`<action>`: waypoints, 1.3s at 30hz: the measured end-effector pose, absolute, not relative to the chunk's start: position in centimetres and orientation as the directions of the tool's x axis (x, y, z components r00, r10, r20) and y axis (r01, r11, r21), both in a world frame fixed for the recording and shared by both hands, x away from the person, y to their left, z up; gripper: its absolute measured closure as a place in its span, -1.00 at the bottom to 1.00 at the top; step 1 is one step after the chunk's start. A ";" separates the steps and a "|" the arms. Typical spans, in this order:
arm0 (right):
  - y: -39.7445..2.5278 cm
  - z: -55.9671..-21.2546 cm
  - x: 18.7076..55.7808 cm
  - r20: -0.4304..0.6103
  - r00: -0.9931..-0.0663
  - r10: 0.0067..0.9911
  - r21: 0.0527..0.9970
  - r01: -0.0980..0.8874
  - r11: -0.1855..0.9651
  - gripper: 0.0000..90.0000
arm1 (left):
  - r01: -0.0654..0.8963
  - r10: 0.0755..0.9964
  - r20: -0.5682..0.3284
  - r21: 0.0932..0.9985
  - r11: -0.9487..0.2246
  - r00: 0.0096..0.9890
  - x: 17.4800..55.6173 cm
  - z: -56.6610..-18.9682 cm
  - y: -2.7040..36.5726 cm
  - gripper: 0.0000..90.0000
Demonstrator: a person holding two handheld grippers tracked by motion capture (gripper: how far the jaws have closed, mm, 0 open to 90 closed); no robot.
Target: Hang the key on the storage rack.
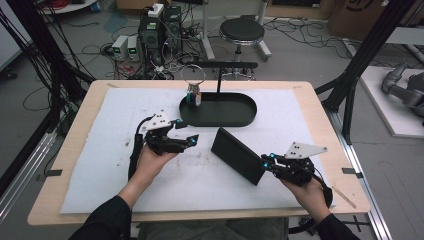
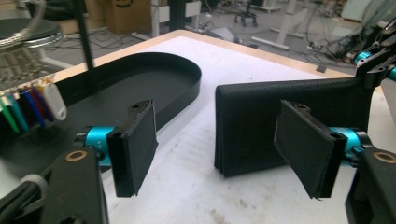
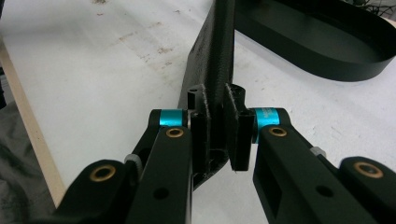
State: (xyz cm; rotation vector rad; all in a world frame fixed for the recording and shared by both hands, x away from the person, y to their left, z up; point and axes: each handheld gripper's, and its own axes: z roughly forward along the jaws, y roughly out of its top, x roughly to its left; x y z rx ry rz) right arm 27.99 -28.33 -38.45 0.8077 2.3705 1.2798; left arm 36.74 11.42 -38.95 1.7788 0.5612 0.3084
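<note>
Our right claw [image 1: 266, 162] pinches the black wallet [image 1: 239, 155], tipped up on the mat [image 1: 115, 165]. Our left claw [image 1: 186, 135] is spread wide, near the tray [image 1: 240, 121].

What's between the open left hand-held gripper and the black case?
Nothing: bare white mat between left hand-held gripper and black case, per left gripper view.

Near end of the black wallet [image 3: 212, 70] is hidden between the right gripper [image 3: 218, 133] pads. In left gripper view, wallet's right end is covered by a pad [image 2: 308, 144]; the key ring [image 2: 28, 93] is blurred, cut off at left edge.
</note>
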 end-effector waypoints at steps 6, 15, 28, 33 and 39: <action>-28.3 -38.3 27.9 -0.030 -0.800 0.599 0.837 0.307 0.453 0.84 | 0.217 0.466 -0.087 0.948 -0.233 0.881 38.1 -39.4 9.3 -0.26; -28.3 -38.2 28.0 -0.043 -0.819 0.572 0.834 0.285 0.472 0.84 | 0.213 0.406 -0.089 0.938 -0.273 0.910 39.6 -40.7 7.4 -0.26; -28.5 -38.1 28.3 -0.045 -0.838 0.544 0.830 0.272 0.487 0.84 | 0.238 0.336 -0.135 0.928 -0.286 0.932 41.5 -42.5 5.6 -0.24; -28.7 -38.1 28.5 -0.031 -0.845 0.534 0.830 0.276 0.485 0.84 | 0.207 0.272 -0.125 0.931 -0.300 0.954 41.4 -42.6 5.5 0.07; -29.0 -38.2 28.7 -0.024 -0.844 0.536 0.830 0.282 0.482 0.82 | 0.170 0.286 -0.070 0.925 -0.339 0.956 41.1 -42.1 6.0 0.43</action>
